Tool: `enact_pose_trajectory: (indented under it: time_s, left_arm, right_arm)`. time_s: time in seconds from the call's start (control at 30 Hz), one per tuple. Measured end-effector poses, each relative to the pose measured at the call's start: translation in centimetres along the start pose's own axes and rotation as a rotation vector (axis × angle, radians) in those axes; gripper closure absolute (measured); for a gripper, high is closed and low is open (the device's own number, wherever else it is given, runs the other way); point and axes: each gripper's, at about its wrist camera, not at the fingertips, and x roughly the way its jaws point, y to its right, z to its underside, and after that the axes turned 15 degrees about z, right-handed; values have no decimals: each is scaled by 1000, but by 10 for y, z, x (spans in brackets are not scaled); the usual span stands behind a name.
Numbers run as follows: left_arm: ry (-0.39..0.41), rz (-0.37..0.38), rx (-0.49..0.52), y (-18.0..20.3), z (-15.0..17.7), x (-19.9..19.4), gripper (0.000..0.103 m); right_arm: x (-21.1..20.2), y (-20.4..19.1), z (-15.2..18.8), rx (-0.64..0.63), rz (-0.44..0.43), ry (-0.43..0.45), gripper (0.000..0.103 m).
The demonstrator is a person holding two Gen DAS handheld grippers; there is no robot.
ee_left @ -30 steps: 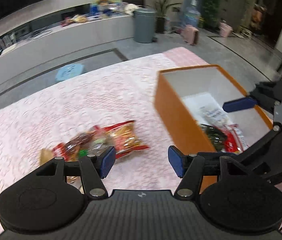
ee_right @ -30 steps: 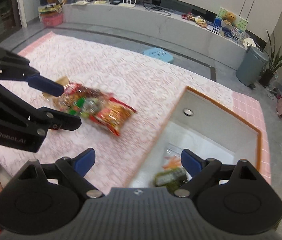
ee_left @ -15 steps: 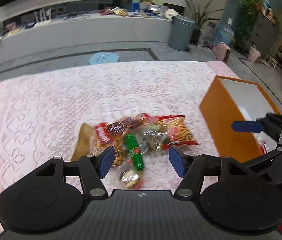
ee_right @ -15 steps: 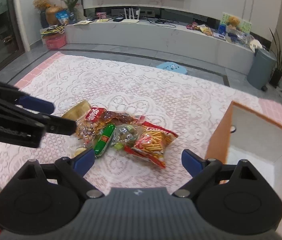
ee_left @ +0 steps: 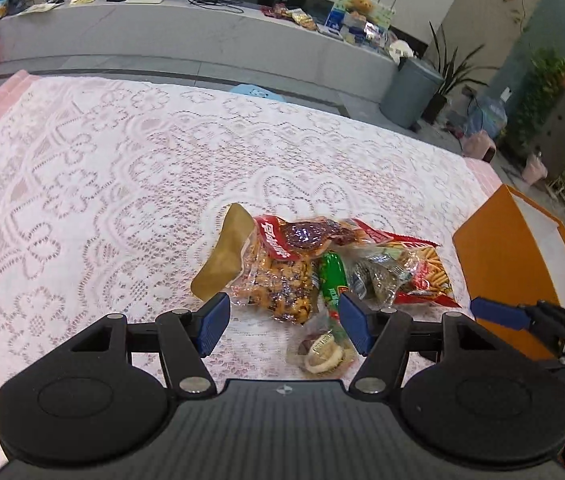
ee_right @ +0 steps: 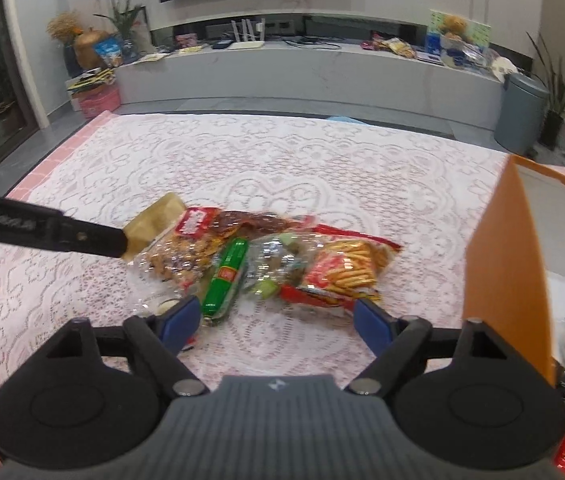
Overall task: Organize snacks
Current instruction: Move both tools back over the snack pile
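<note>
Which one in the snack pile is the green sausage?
Find the lace tablecloth and the snack pile left of the orange box. The green sausage lies mid-pile: the only green stick, with a red label, between two crinkly bags.

Snack pile (ee_right: 258,256) beside orange box (ee_right: 502,264)

Glossy plastic snack packets (ee_left: 322,264) on matt lace tablecloth (ee_left: 122,184); possibly cardboard orange box (ee_right: 506,264).

Pink-white lace tablecloth (ee_left: 122,184), orange box (ee_left: 494,268) (white inside), green sausage (ee_right: 226,276), blue-padded claws
</note>
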Motion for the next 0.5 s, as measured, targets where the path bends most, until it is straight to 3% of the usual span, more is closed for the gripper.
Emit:
enact_pose_trajectory:
  time_s: [0.2, 0.3, 0.5]
  left_arm:
    - [-2, 85, -21, -4, 18, 11, 30]
    - [-10, 93, -57, -1, 27, 19, 30]
    - [-17, 103, -133, 2, 37, 30, 33]
  right_arm:
    - [11, -7, 7, -25, 81, 46, 29]
    - [14, -3, 9, -23, 80, 44, 33]
    - [13, 12, 9, 14, 99, 51, 33]
